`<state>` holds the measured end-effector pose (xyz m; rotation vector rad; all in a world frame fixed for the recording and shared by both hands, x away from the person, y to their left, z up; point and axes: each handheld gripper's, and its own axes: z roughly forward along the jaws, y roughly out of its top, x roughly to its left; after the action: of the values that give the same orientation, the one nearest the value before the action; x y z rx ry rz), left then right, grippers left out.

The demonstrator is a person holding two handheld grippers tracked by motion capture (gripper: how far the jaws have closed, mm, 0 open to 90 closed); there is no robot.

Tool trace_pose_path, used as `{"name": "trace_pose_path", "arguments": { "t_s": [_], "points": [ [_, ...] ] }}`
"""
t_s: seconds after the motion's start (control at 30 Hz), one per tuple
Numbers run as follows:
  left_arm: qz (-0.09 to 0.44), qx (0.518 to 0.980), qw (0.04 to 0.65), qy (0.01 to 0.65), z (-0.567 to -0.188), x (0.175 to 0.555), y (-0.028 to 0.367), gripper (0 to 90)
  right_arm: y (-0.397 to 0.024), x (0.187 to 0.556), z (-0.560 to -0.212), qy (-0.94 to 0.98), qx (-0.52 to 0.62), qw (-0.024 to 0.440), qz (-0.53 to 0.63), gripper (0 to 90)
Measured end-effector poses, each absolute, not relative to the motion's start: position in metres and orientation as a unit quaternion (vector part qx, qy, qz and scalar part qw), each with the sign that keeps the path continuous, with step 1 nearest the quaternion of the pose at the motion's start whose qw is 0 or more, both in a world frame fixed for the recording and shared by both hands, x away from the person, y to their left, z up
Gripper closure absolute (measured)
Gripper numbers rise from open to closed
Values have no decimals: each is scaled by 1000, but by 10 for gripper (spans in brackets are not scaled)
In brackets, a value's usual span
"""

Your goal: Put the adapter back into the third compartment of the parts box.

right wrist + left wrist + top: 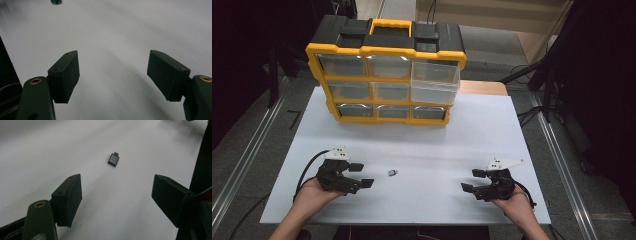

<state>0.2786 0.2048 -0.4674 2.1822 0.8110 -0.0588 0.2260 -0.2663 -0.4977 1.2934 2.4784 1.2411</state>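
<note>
The small black plug [393, 173] lies near the tabletop's front edge, just right of the left gripper [362, 175], whose jaws gape empty.

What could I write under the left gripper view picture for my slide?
Open left gripper pointing at a small dark adapter lying on the white table.

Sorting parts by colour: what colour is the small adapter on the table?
Dark grey to black adapter, clearest in the left gripper view.
</note>
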Motion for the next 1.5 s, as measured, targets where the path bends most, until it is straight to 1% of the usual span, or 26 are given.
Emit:
{"name": "trace_pose_path", "arguments": {
  "t_s": [0.1,0.3,0.83,1.0,1.5],
  "points": [
    [-26,860,404,310,-465,282,201,259,-266,226,-498,810,423,41,405,240],
    [-25,870,401,286,-457,287,193,259,-266,226,-498,810,422,41,405,240],
    [-28,876,406,260,-442,300,174,258,-268,226,-498,807,428,42,404,240],
    [-43,875,412,250,-438,307,165,257,-267,226,-498,807,428,43,404,240],
    [-34,886,399,233,-435,321,139,258,-268,226,-498,807,428,43,404,240]
  ]
}}
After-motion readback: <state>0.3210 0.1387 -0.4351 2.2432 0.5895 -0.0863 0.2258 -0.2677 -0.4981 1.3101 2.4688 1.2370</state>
